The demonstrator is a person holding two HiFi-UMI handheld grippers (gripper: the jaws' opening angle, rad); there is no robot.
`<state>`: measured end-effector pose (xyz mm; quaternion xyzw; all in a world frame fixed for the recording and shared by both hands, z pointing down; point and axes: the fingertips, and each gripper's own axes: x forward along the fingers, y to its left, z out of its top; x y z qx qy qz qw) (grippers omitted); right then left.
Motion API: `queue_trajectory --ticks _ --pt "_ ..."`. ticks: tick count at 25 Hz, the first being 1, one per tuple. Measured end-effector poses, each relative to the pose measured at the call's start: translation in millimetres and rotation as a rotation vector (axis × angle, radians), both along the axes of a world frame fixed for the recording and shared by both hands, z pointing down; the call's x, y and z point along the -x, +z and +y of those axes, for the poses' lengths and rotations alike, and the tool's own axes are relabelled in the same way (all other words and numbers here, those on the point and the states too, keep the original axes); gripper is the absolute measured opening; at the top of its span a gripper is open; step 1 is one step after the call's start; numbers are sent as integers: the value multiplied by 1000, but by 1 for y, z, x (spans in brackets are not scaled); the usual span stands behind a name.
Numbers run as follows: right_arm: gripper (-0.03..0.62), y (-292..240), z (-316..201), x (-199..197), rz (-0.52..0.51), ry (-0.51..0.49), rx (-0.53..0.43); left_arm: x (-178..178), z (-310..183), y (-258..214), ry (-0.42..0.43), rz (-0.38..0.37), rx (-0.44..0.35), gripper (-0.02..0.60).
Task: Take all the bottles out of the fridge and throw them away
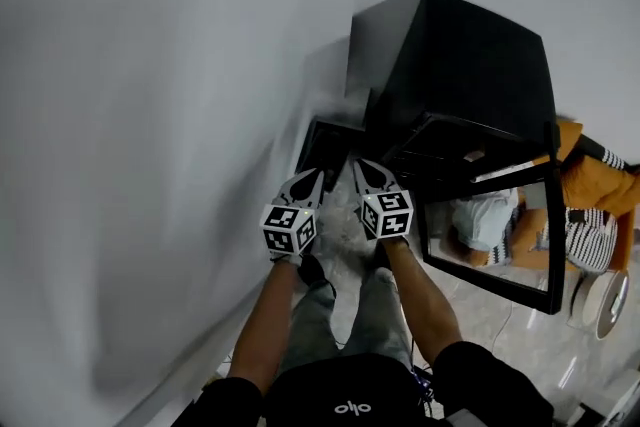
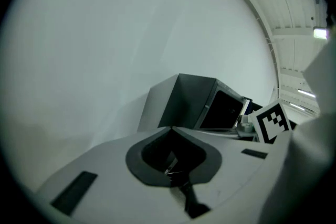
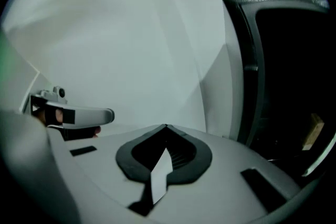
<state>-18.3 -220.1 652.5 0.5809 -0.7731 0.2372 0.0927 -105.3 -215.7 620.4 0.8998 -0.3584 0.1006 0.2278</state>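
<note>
Your left gripper's [image 2: 170, 128] fingers are pressed tip to tip with nothing between them. Your right gripper's [image 3: 166, 126] fingers are pressed together the same way, also empty. The two sit side by side, near each other. Ahead of the right fingertips and to their right stands one black fridge [image 1: 450, 65], boxy and matte. Its single glass door [image 1: 500, 235] is swung open beside your right forearm, and that edge bounds your right. The inside is too dark to pick out bottles. A white wall [image 1: 150, 115] runs close on the left of the left fingertips. That makes two grippers, one fridge and one door.
</note>
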Motion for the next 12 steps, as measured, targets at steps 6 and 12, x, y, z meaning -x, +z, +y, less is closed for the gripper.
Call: queue_trajectory --ticks 6,12 --pt "8 -88 28 -13 9 61 -60 -25 8 -82 75 21 -51 2" --pt "8 -124 51 -37 28 108 -81 -47 19 -119 142 21 -79 2"
